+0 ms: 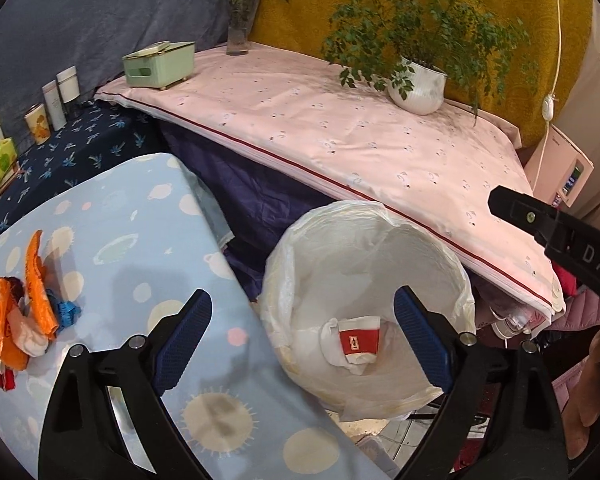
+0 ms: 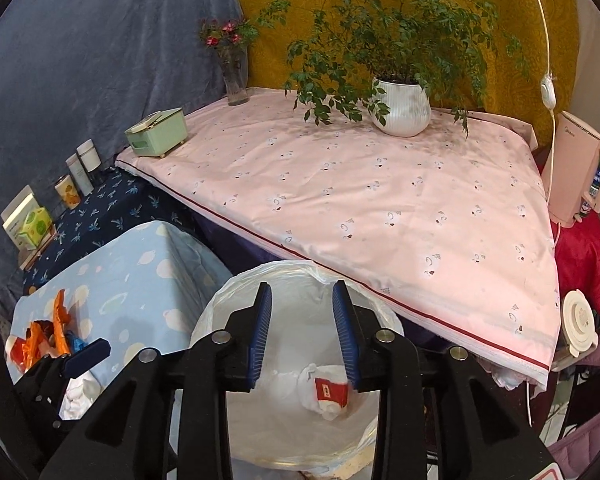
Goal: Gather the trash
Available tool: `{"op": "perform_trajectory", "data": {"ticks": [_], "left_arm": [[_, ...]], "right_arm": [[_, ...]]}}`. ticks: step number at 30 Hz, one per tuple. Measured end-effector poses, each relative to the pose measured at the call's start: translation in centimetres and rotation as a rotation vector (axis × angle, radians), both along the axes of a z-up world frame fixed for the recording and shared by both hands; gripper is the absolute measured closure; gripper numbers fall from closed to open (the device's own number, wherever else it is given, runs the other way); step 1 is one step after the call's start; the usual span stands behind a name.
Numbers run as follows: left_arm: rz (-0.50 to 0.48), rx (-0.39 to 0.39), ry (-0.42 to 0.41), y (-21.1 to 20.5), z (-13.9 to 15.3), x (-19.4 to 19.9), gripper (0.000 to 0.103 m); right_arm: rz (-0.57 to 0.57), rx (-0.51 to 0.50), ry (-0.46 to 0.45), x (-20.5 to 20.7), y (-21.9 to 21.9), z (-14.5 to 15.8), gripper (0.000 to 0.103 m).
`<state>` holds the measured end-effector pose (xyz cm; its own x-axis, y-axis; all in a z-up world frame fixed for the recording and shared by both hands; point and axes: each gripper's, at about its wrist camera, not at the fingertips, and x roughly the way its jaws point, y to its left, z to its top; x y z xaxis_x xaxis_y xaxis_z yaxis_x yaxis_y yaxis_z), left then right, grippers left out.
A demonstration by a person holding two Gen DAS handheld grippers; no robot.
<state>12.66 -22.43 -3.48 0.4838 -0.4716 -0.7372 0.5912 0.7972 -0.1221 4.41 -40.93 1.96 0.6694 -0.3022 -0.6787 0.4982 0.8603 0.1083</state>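
Observation:
A bin with a white liner [image 1: 352,256] stands between the light blue table [image 1: 148,240] and the pink-covered table. At its bottom lies a red and white paper cup [image 1: 359,345] on crumpled white tissue. My left gripper [image 1: 303,298] is open wide over the table edge and the bin's rim, with nothing between its fingers. My right gripper [image 2: 301,292] hangs over the bin [image 2: 220,312] with its jaws apart and empty; the cup [image 2: 331,391] lies below them. A pile of orange, red and blue wrappers [image 1: 24,328] sits on the blue table, left of the left gripper.
The pink-covered table [image 2: 360,200] carries a potted plant [image 2: 400,108], a green tissue box [image 2: 156,132] and a flower vase [image 2: 234,80]. Bottles and boxes line a dark blue shelf [image 2: 100,208]. A pink appliance [image 2: 580,168] and a hanging cord are at right.

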Motion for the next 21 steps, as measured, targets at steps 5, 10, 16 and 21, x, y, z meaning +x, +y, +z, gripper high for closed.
{"op": "perform_trajectory", "data": {"ticks": [5, 10, 16, 21], "left_arm": [[0.056, -0.006, -0.019, 2.7, 0.6, 0.3, 0.015], [0.105, -0.009, -0.034, 5.5, 1.1, 0.5, 0.015], [0.168, -0.015, -0.041, 9.1, 1.4, 0.6, 0.015], [0.234, -0.006, -0.044, 12.5, 1.2, 0.8, 0.015]], "right_arm": [[0.042, -0.017, -0.003, 0.4, 2.5, 0.5, 0.063], [0.079, -0.025, -0.014, 0.6, 5.1, 1.2, 0.057], [0.131, -0.033, -0.012, 1.1, 8.2, 1.6, 0.056], [0.179, -0.038, -0.006, 1.6, 11.0, 1.7, 0.055]]}}
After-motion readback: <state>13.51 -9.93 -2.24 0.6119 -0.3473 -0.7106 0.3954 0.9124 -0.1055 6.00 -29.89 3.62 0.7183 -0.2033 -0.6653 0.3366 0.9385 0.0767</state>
